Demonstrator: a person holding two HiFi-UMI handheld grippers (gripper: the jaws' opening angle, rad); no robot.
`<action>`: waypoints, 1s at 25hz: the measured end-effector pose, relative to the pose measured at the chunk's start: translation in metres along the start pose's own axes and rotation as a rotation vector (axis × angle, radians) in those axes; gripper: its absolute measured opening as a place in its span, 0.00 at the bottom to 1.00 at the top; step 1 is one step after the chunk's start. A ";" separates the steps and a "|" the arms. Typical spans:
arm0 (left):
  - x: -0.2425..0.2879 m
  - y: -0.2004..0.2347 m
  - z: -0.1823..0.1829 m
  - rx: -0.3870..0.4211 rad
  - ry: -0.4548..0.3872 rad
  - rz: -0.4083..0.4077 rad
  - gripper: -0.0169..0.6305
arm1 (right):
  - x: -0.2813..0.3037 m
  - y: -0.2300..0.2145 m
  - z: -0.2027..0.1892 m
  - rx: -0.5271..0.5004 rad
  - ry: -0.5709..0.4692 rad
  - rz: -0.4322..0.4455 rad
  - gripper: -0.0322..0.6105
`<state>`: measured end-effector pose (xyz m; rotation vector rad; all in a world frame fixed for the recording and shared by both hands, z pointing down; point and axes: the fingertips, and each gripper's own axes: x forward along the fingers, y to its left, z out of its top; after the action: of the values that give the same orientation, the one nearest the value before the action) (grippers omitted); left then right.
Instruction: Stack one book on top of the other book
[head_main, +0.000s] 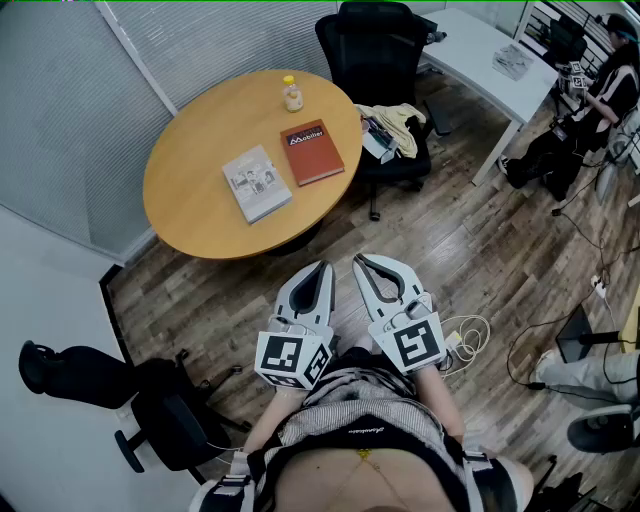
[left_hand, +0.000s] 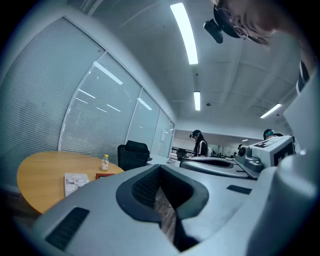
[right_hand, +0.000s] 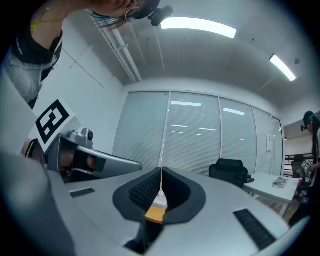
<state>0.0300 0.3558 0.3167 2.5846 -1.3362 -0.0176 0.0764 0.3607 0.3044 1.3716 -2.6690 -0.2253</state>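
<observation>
Head view: a round wooden worktop (head_main: 200, 170) is seen in the upper left of the frame. Two books are laid flat on it, side by side and apart: a red book (head_main: 311, 152) towards the upper right and a pale book (head_main: 257, 183) to its lower left. A small bottle (head_main: 292, 93) is stood near the worktop's top edge. A black office chair (head_main: 375, 50) is placed at the top centre. The left tongs (head_main: 322, 266) and right tongs (head_main: 358, 260) are held side by side at lower centre, well apart from the books.

Left gripper view: the left tongs are clenched with nothing between them. The worktop, both books and the bottle are seen at lower left.

Right gripper view: the right tongs are clenched and empty. A sliver of the worktop is glimpsed through the slit below their tips.
</observation>
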 end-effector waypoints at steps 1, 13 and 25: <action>0.001 0.001 0.000 -0.002 0.000 0.001 0.06 | 0.000 -0.001 0.003 0.019 -0.022 0.001 0.09; 0.024 0.019 -0.006 -0.024 0.022 0.000 0.06 | 0.024 -0.014 -0.011 0.025 0.006 0.014 0.09; 0.101 0.097 0.015 -0.035 0.019 -0.090 0.06 | 0.120 -0.060 -0.010 0.028 -0.025 -0.099 0.09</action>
<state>0.0095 0.2176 0.3320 2.6071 -1.2016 -0.0312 0.0567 0.2274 0.3081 1.5215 -2.6362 -0.2170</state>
